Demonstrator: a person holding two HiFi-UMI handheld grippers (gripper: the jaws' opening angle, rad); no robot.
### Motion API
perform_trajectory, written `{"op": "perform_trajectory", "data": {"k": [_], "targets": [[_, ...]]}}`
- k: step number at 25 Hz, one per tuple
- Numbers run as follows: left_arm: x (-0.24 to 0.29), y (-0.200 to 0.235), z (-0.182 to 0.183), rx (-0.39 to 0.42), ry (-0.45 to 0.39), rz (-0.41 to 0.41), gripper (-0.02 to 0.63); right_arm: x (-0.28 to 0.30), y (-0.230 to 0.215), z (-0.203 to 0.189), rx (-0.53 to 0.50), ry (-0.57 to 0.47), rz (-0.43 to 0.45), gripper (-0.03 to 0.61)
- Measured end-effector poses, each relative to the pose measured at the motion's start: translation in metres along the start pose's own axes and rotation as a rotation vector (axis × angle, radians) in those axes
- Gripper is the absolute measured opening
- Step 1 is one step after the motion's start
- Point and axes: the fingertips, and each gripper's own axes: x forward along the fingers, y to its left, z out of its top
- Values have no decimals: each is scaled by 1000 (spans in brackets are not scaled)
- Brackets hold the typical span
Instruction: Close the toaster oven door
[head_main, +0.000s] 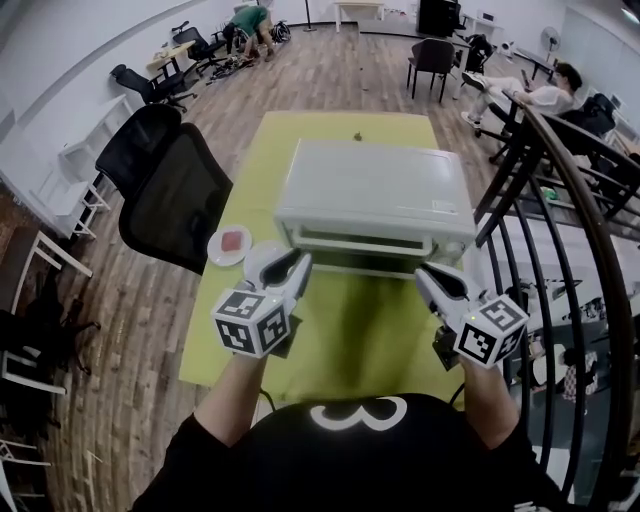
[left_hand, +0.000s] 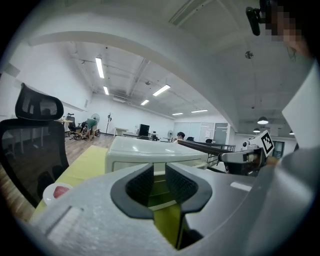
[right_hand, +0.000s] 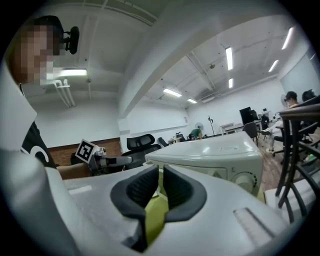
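A white toaster oven (head_main: 370, 190) sits on a yellow-green table (head_main: 330, 340). Its door (head_main: 365, 262) hangs open toward me, with the pale front edge low between the two grippers. My left gripper (head_main: 300, 262) is at the door's left corner. In the left gripper view its jaws (left_hand: 159, 172) stand a little apart with nothing between them. My right gripper (head_main: 425, 272) is at the door's right corner. In the right gripper view its jaws (right_hand: 161, 177) show only a narrow slit and hold nothing. I cannot tell whether either gripper touches the door.
A small white plate (head_main: 229, 243) with a red piece lies left of the oven. A black mesh chair (head_main: 170, 190) stands at the table's left side. A dark metal railing (head_main: 560, 200) runs along the right. People and office chairs are far behind.
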Motion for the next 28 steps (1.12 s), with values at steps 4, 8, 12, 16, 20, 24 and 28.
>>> {"op": "perform_trajectory", "data": {"k": [4,8,12,16,20,24,28], "targets": [[-29,-39,-3,-12,-17,-60,61,-16,39,-3,-32,-14,59,5],[-54,-76,-8,-20,-23,-128,38,-31,68,-13,-36,-24,88,3],[-74,-101,-14,-29,-27,-172,26,-47,87,-26,-20,-23,98,3],[-89,-120,-22,-46,-16,-209,11,-59,104,-41,4,-20,112,3],[-98,-130,-32,-58,4,-225,11,-65,117,-49,5,-18,121,2],[-103,-139,-35,-36,10,-244,11,-69,122,-54,6,-15,124,2],[-107,-139,-37,-22,16,-248,11,-71,123,-54,26,-26,120,2]]}}
